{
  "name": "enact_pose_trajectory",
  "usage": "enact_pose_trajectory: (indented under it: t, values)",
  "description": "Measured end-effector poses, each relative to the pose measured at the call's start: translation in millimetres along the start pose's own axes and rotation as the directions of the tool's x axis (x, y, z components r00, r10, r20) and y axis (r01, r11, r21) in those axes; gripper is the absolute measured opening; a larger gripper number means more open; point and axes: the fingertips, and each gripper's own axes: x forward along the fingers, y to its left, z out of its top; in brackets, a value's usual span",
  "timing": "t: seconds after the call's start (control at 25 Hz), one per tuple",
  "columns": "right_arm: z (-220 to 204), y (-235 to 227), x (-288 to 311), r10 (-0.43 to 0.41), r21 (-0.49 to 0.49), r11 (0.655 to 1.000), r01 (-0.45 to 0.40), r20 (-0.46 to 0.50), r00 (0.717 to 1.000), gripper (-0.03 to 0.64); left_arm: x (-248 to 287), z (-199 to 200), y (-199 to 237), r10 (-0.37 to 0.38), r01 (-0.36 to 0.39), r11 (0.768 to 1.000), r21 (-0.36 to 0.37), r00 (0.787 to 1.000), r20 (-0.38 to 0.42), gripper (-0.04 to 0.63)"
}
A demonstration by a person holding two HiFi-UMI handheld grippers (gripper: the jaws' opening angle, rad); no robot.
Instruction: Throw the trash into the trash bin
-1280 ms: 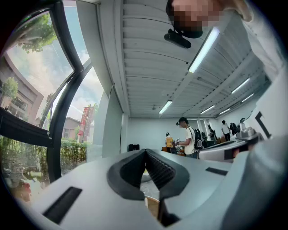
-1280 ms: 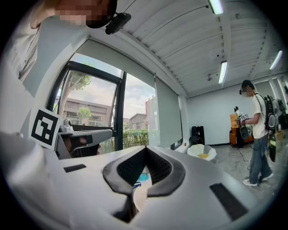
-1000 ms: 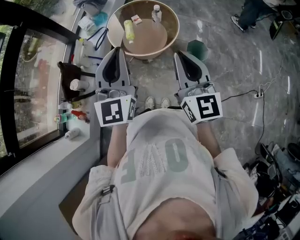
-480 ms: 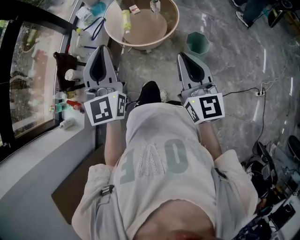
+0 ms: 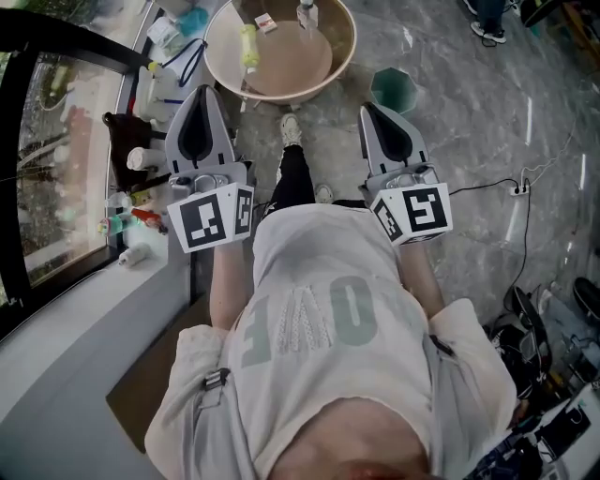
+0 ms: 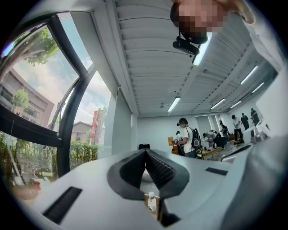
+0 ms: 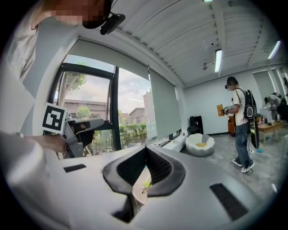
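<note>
Left claw [image 5: 201,94] & right claw [image 5: 370,111] both clenched, empty; open wide b4 reaching yellow bottle [image 5: 248,45] on tabletop [image 5: 349,52].

The left gripper [image 5: 200,96] and right gripper [image 5: 373,112] point toward a far round tub [image 5: 347,42]. A green bin [image 5: 392,89] stands right of it.

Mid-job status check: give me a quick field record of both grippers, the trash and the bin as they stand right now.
left gripper: shut, nothing between the jaws
right gripper: shut, nothing between the jaws
trash: yellow bottle, white bottle and small box, all in the round tub ahead
bin: green bin on the floor, right of the tub
progress: nothing picked up yet
</note>
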Motion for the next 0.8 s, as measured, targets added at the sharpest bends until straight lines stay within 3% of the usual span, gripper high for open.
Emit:
enact_pose_trajectory:
  t: [0.6, 0.8]
  values:
    - [23.3, -36.0, 179.0, 0.008, -0.050, 0.999, -0.010, -0.031, 1.000, 0.014, 156.3, -33.6, 83.2, 0.008, -0.003, 0.995, -0.101, 0.999, 0.046, 0.011]
    - [32.5, -44.7, 252.3, 0.008, -0.070, 0.997, -0.012, -0.059, 0.998, 0.014, 212.0, -39.9, 124.9, 0.025, -0.020, 0.997, -0.079, 0.998, 0.058, 0.012]
